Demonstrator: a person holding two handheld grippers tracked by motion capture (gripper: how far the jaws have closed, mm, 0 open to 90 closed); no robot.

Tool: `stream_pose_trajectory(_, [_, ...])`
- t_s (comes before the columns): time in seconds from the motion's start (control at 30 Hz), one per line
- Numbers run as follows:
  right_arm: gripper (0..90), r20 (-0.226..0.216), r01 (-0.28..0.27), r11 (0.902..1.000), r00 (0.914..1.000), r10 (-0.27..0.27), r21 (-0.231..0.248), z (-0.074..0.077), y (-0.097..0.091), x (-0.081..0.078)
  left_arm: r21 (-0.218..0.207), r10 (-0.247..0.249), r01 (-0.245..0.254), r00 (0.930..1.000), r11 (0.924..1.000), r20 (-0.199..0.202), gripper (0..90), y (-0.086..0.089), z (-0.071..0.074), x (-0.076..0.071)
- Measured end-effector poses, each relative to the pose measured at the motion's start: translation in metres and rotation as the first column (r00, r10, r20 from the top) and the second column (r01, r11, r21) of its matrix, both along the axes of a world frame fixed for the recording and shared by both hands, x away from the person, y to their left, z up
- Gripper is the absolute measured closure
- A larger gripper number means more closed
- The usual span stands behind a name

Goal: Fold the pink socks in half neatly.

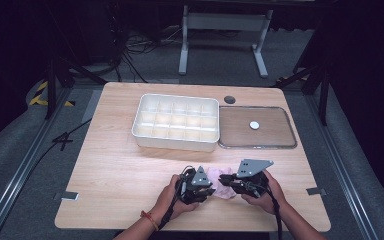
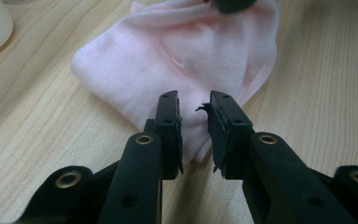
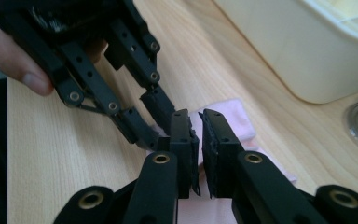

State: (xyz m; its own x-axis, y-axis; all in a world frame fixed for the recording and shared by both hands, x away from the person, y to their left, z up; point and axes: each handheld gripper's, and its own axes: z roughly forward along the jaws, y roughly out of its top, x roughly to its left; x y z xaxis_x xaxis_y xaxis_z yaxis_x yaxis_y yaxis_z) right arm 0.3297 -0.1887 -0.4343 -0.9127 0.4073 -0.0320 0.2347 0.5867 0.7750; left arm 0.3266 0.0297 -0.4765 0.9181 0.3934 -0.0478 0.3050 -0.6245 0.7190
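We work a pink cloth [image 1: 222, 184] at the near edge of the table [image 1: 115, 165] with 2 grippers.

The cloth lies crumpled on the wood between our 2 hands, well in front of the white divided tray [image 1: 177, 121] and the clear lid [image 1: 258, 127] that sits to the right of the tray. In the left gripper view, we see the left gripper [image 2: 193, 112] with its jaws drawn close, a narrow slot between them, and the near corner of the pink cloth running into that slot, so it looks pinched there. In the right gripper view, the right gripper [image 3: 196, 123] also has its jaws nearly together over the cloth; a fold seems caught between them, though we cannot tell for certain. The 2 grippers sit just beside each other, jaw tips almost meeting.
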Motion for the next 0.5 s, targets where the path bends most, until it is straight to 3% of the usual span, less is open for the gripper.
stream_pose_trajectory(0.2, [83.5, -0.026, -0.001, 0.9943, 0.9997, -0.002, -0.106, -0.022, 0.001, 0.007, -0.011, 0.003, -0.003, 1.0000, 0.9999, -0.004, 74.0, 0.000, -0.001, 0.000])
stream_pose_trajectory(0.33, [83.5, -0.032, 0.008, 0.9906, 0.9994, -0.013, -0.136, -0.028, -0.005, 0.010, -0.004, -0.003, 0.003, 1.0000, 1.0000, 0.000, 74.1, 0.001, -0.001, -0.001])
stream_pose_trajectory(0.5, [82.9, -0.041, 0.002, 0.9905, 0.9991, -0.007, -0.138, -0.030, -0.009, 0.010, 0.003, -0.003, 0.003, 1.0000, 1.0000, 0.004, 74.3, 0.001, 0.000, -0.001])
